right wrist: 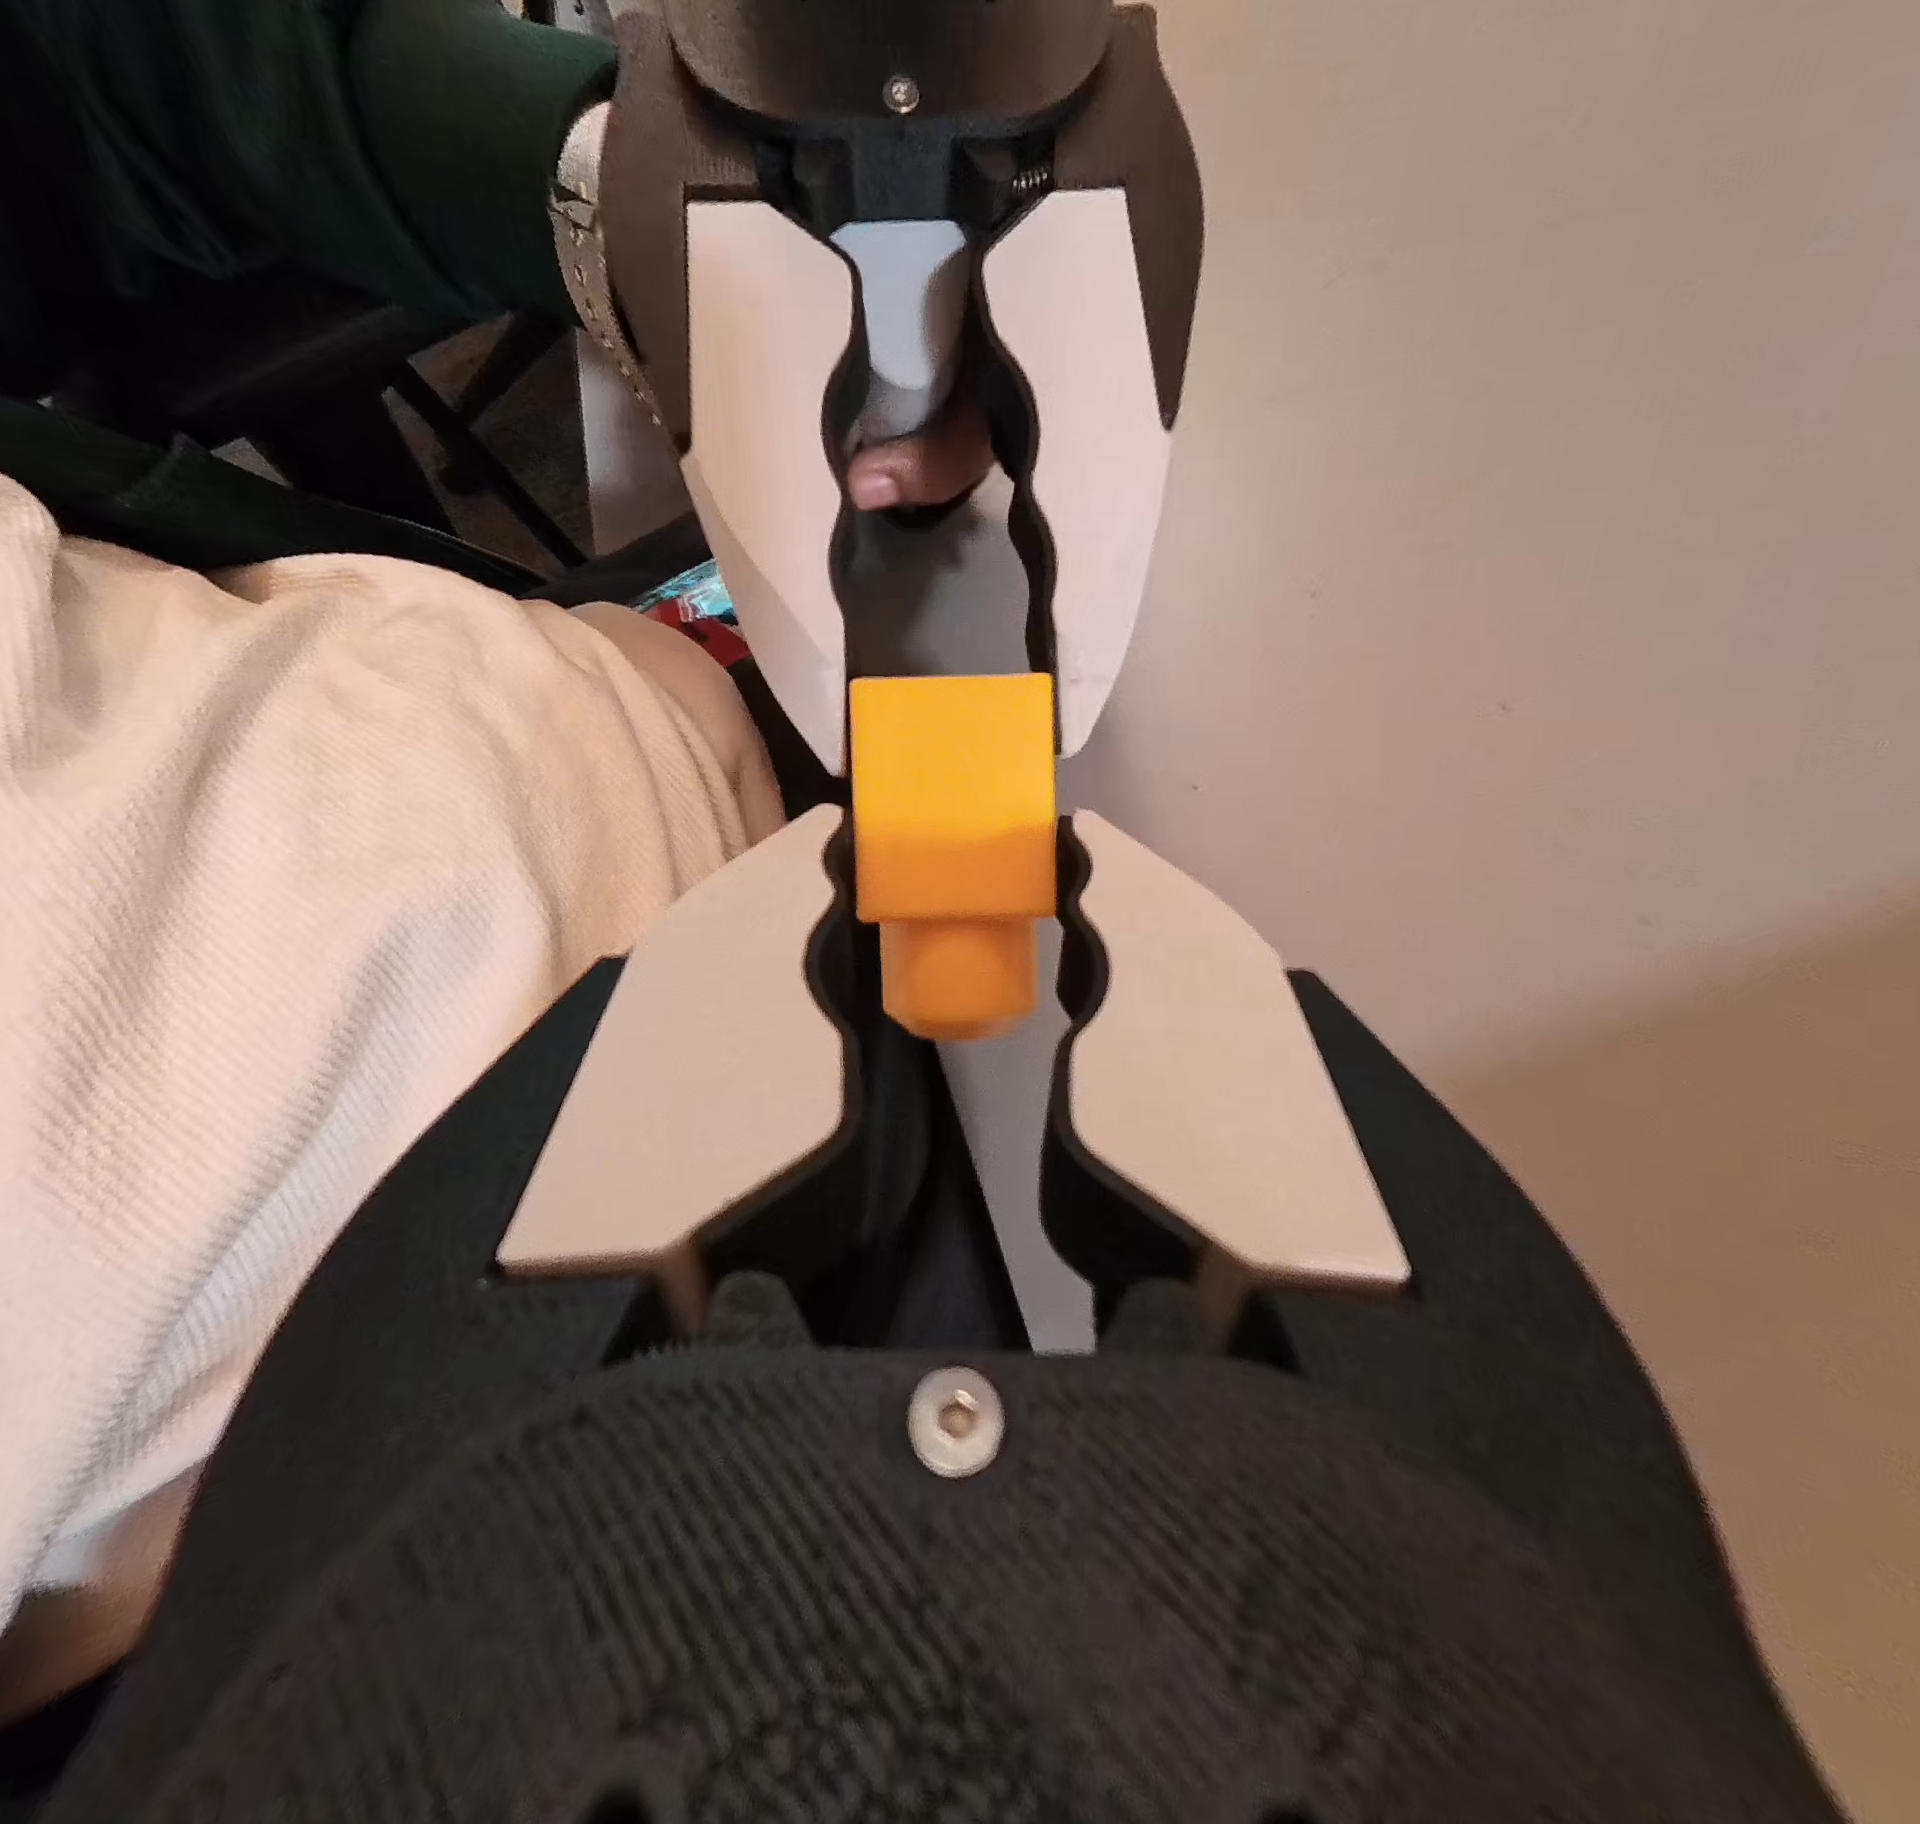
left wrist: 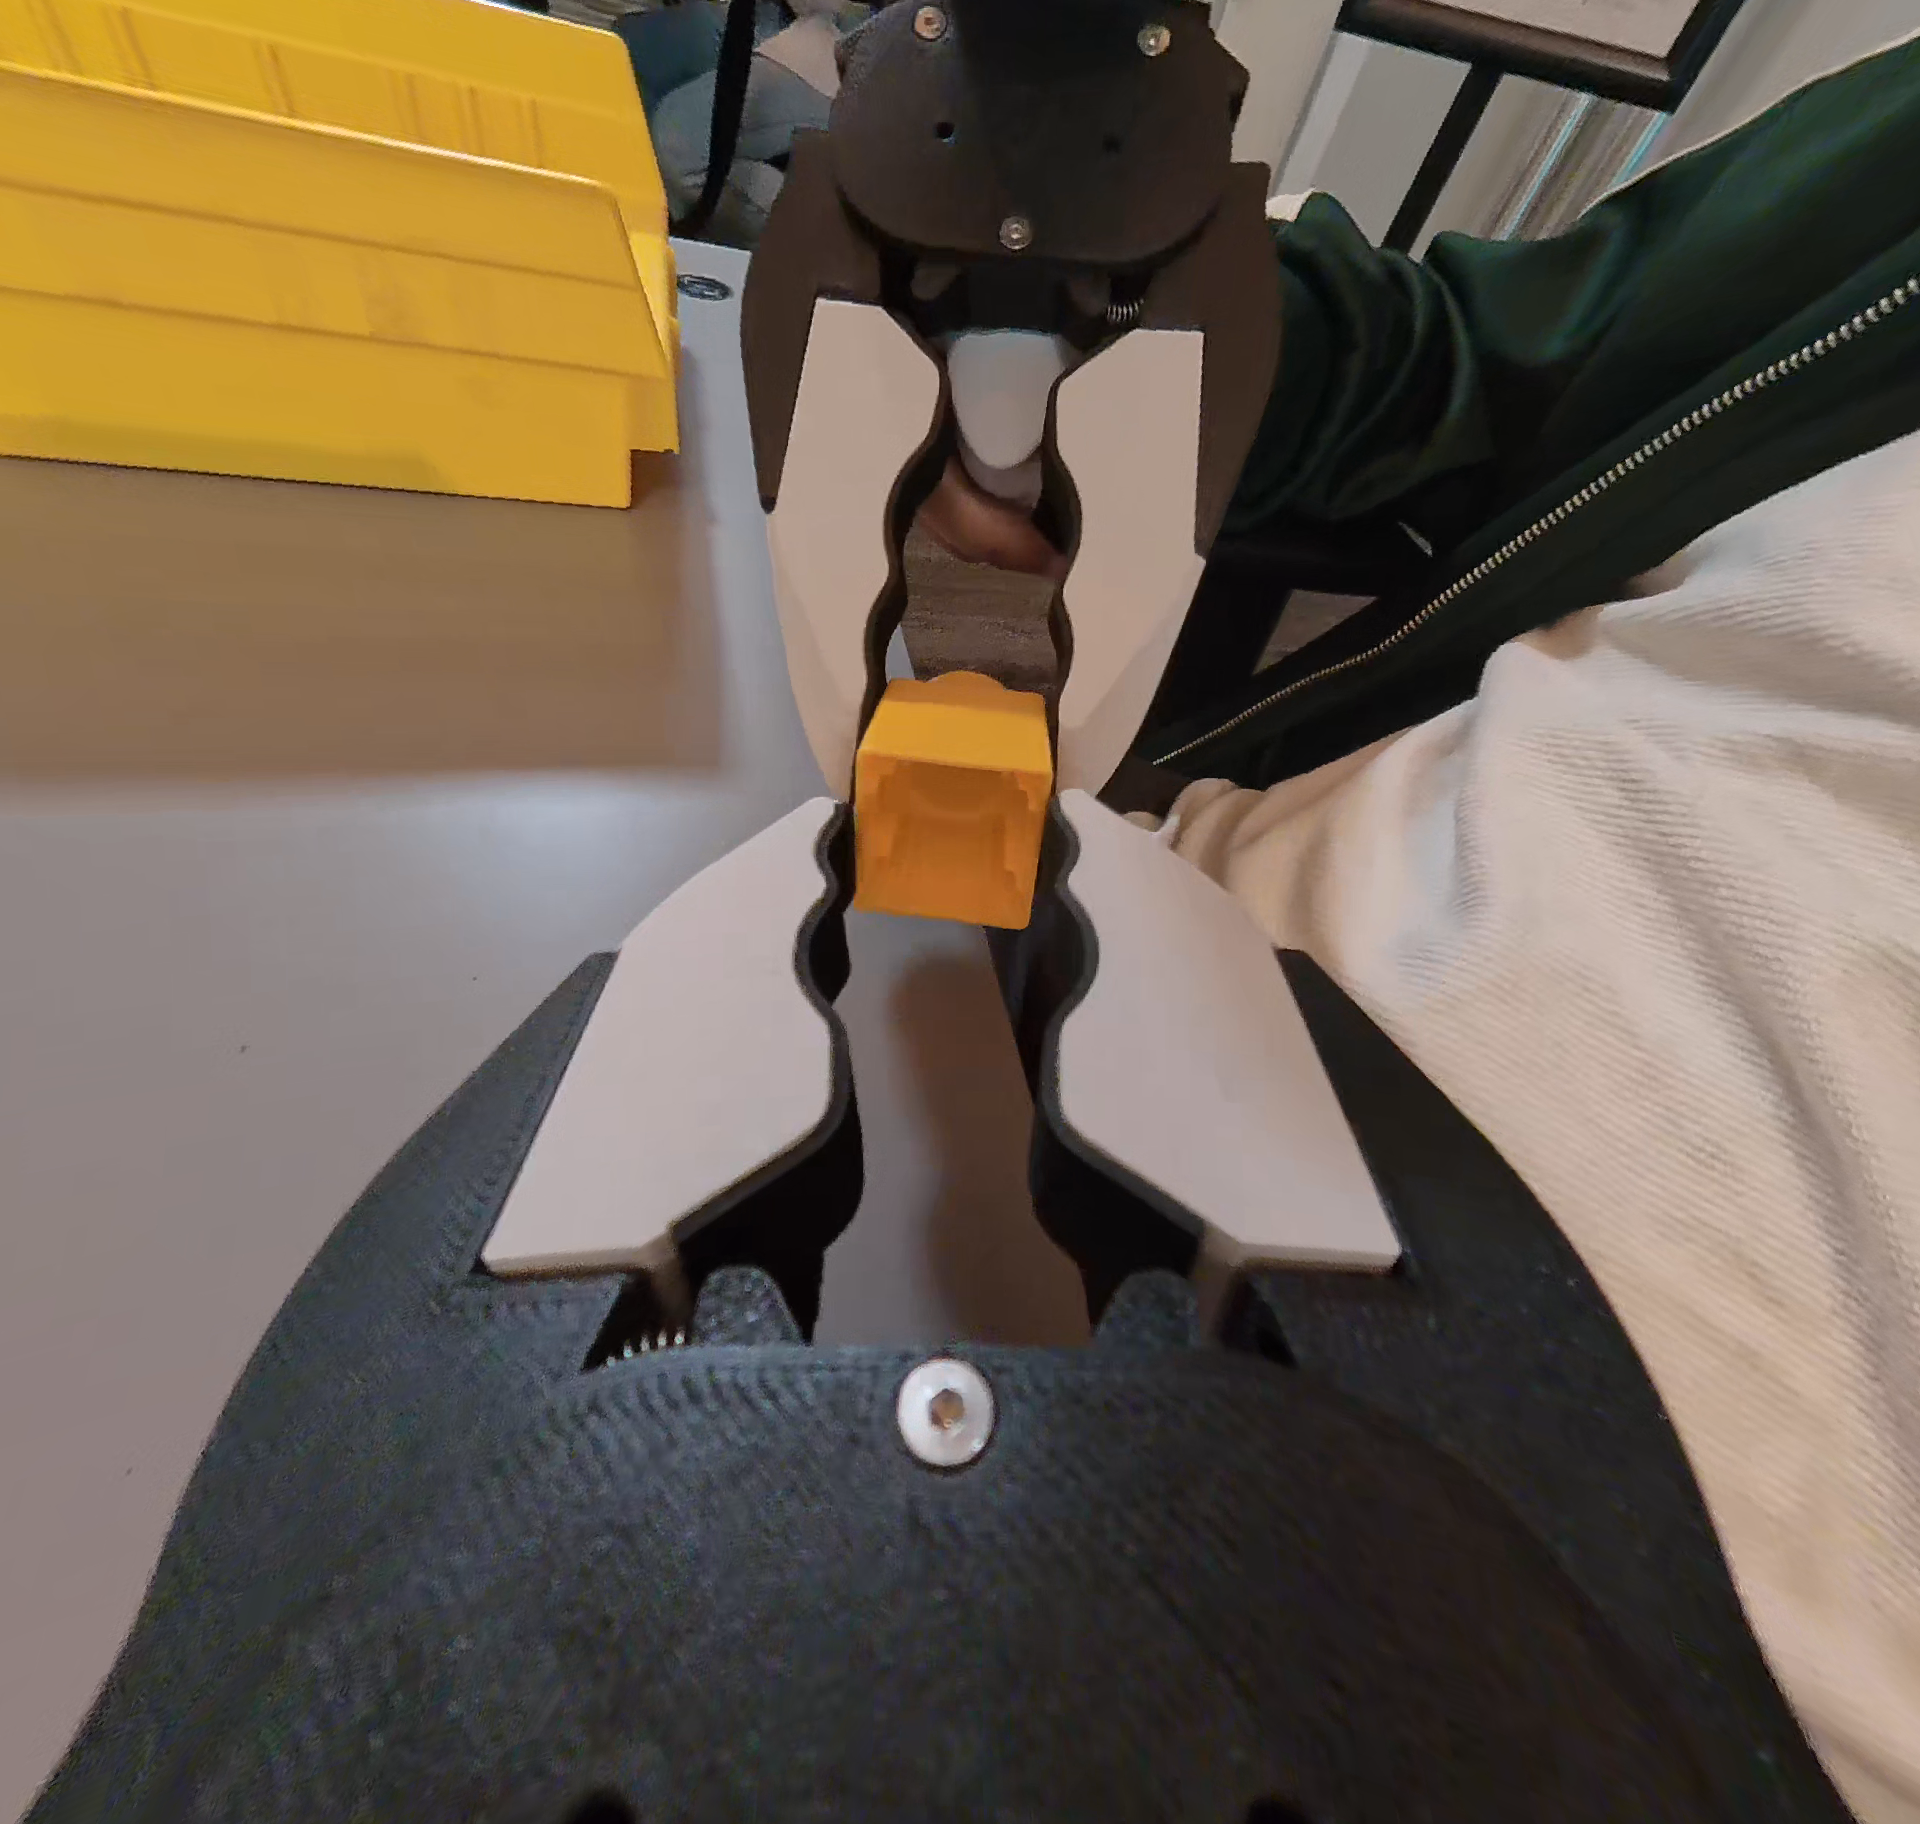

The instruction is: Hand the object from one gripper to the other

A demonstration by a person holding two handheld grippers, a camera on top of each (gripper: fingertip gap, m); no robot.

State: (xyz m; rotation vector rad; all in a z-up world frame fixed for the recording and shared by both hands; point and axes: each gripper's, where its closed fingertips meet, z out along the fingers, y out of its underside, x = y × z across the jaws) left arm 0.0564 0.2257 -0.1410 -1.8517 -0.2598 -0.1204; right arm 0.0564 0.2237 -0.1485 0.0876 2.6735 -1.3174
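Mid-handover: orange block sits in the air between the 2 grippers, above the grey table. Left gripper and right gripper both look closed on it, though which one bears the load is unclear. Left to do: 1 release, then pull apart. Yellow bins sit well apart.

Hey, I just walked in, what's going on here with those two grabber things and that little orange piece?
A person is holding a two-finger gripper in each hand and passing a small orange block between them above a grey table. The left gripper and the right gripper point at each other tip to tip, and both sets of jaws sit against the block's sides. The handover is mid-way: neither has let go yet. Yellow bins sit on the table to one side.
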